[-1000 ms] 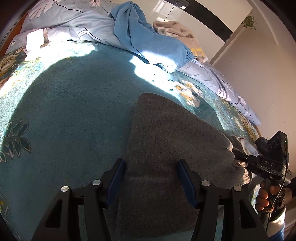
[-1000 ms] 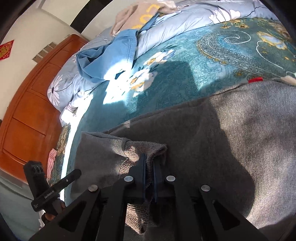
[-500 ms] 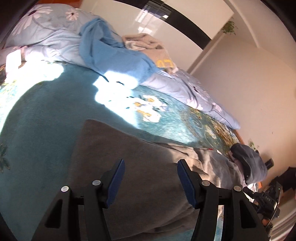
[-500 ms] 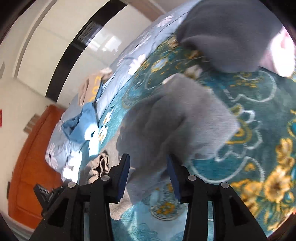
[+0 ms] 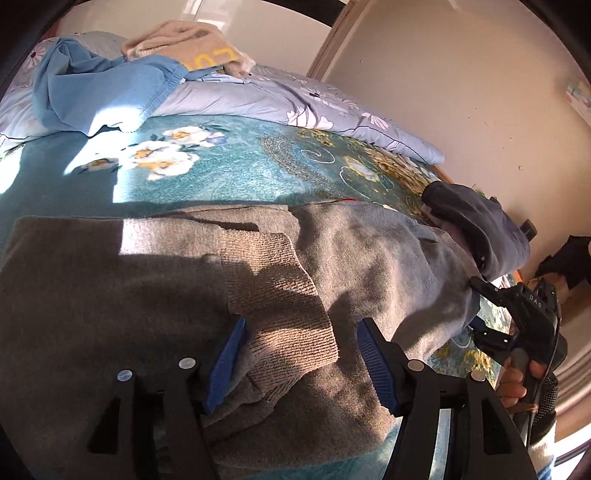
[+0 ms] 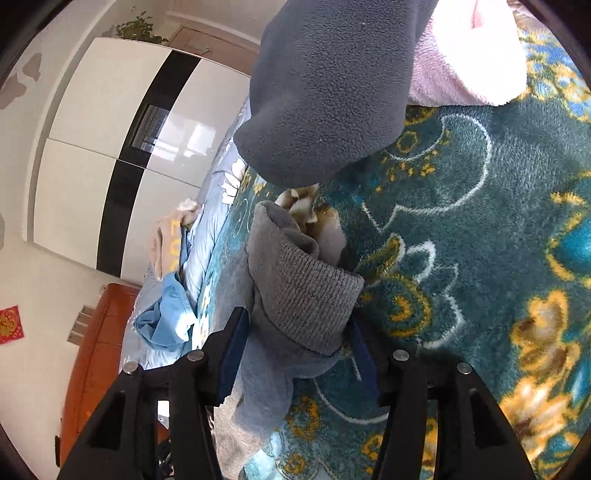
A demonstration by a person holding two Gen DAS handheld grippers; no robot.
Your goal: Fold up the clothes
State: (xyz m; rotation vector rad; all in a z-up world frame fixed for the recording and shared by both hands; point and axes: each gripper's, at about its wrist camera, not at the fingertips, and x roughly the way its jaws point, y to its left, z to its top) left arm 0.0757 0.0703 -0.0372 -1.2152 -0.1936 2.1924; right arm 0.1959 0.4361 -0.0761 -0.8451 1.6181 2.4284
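Both jaws spread wide, left hand-held gripper and right hand-held gripper each straddle grey sweater cuffs ungripped.

Teal floral blanket covering bed; pale blue flowered duvet lying bunched along far edge. White wardrobe with black stripe standing by wall, potted plant sitting on top. Red paper ornament hanging beside wooden headboard.
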